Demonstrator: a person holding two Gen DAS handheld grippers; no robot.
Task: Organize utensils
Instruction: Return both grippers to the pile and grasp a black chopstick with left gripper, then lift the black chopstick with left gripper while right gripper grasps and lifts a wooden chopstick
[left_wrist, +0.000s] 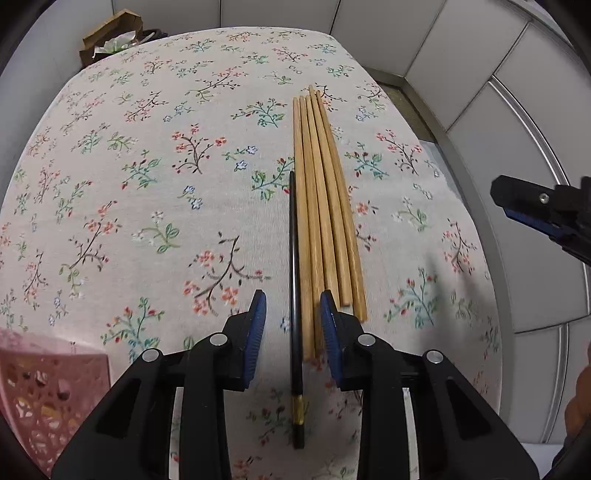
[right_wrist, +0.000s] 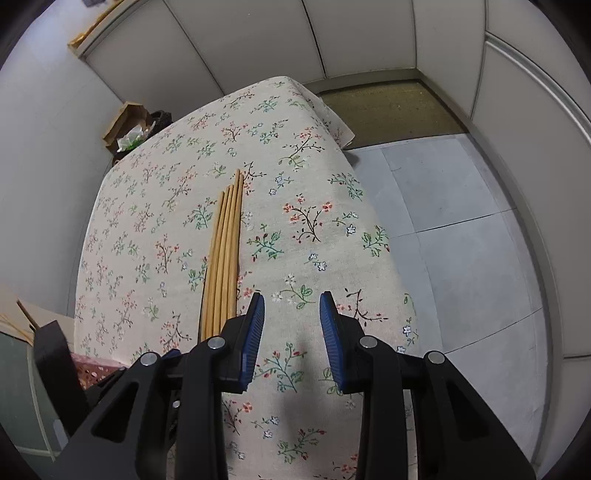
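Several wooden chopsticks (left_wrist: 321, 206) lie side by side on the floral tablecloth, pointing away from me. A single black chopstick (left_wrist: 294, 295) with a gold band lies along their left side. My left gripper (left_wrist: 293, 321) is open just above the near ends, its jaws either side of the black chopstick and the leftmost wooden ones. My right gripper (right_wrist: 291, 325) is open and empty over bare cloth, to the right of the wooden chopsticks (right_wrist: 223, 254). It also shows at the right edge of the left wrist view (left_wrist: 539, 210).
A pink perforated basket (left_wrist: 44, 398) stands at the near left of the table. The floral-clothed table (right_wrist: 303, 177) ends at the right, with grey floor (right_wrist: 461, 240) beyond. A cardboard box (left_wrist: 110, 37) sits behind the far left corner. White walls surround.
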